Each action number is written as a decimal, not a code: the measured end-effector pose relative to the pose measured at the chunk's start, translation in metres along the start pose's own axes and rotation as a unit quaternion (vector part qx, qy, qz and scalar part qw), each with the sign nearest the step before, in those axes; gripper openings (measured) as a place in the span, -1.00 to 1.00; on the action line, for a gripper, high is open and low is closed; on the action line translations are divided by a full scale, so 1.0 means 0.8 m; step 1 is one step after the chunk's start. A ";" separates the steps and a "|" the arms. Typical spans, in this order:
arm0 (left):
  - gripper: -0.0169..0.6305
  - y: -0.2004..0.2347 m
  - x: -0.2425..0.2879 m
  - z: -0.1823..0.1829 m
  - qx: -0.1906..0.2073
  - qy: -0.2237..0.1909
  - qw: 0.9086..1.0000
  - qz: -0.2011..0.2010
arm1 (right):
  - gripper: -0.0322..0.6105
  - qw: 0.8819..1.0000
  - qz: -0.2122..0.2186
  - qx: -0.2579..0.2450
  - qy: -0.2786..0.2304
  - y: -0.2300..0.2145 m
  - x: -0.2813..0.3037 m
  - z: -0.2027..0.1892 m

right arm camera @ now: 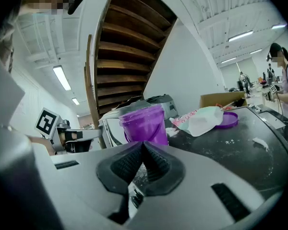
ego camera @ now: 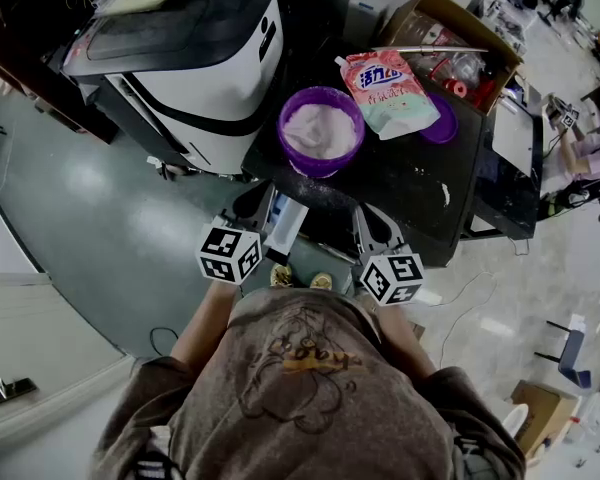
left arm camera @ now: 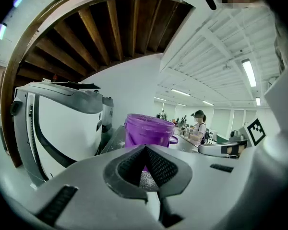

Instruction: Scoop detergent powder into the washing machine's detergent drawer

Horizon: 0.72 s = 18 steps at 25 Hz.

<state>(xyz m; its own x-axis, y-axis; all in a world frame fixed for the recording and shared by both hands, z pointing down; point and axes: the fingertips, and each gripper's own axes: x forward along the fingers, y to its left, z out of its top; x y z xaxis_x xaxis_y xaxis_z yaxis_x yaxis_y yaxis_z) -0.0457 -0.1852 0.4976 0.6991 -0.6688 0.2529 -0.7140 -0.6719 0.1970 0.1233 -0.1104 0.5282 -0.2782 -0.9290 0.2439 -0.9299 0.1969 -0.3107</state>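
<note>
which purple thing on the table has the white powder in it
The purple tub, the tall open one holding white powder. The purple lid lies flat beside the detergent pouch.

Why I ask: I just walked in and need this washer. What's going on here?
A person stands at a dark table, a gripper in each hand. The left gripper and the right gripper both point at an open purple tub of white powder, fingers shut with nothing seen between them. A detergent bag and a purple lid lie behind it; a washing machine stands beside the table. No scooping is under way.
</note>
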 end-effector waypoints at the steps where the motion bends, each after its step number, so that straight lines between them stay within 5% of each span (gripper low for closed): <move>1: -0.88 0.000 -0.001 -0.001 0.000 -0.002 1.000 0.000 | -0.92 1.000 -0.002 -0.001 -0.001 -0.001 -0.001 0.000; 18: -0.88 -0.014 -0.004 0.015 0.006 -0.016 1.000 -0.006 | -0.93 1.000 -0.010 -0.015 -0.019 -0.010 -0.012 0.017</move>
<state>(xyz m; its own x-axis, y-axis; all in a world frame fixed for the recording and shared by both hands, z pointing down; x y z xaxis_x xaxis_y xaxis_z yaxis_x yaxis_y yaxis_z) -0.0399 -0.1794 0.4833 0.7080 -0.6710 0.2202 -0.7057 -0.6833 0.1873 0.1365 -0.1069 0.5160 -0.2515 -0.9436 0.2152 -0.9421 0.1877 -0.2780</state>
